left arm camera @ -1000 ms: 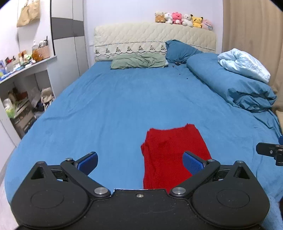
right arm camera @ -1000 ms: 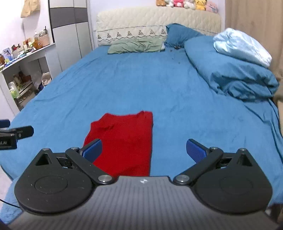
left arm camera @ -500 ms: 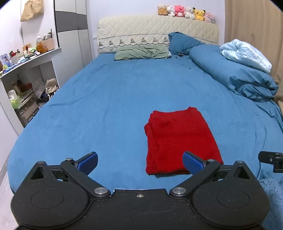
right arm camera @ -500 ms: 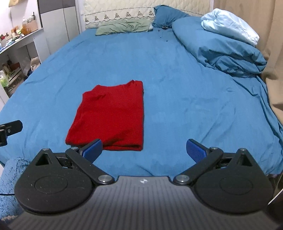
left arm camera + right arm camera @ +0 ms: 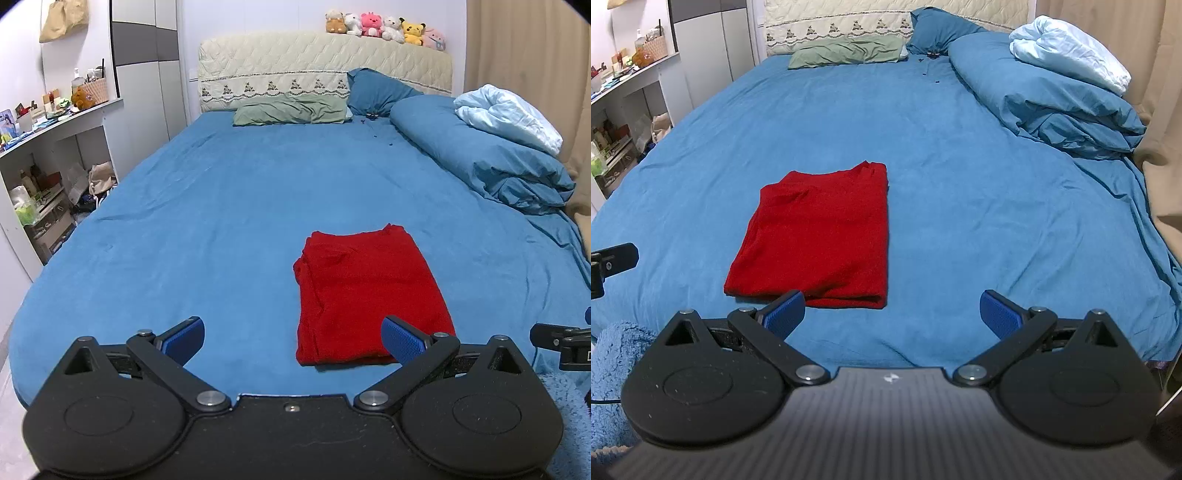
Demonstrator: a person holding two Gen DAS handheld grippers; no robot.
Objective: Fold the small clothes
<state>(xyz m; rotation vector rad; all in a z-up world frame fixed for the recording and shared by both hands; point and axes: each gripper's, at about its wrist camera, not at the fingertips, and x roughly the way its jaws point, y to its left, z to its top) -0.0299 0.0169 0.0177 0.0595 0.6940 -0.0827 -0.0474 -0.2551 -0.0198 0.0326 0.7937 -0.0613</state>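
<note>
Now both grippers have drawn back from the red garment (image 5: 369,295), which lies folded into a neat rectangle on the bed (image 5: 221,221) near its foot edge. Left gripper (image 5: 291,341) and right gripper (image 5: 892,314) are spread wide, empty; this fold looks finished.

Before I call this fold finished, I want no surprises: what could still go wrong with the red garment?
The red garment lies near the foot edge of the bed; a careless nudge from either open gripper, left or right, might drag it off. Its left layers look uneven and could slip apart if lifted.
</note>
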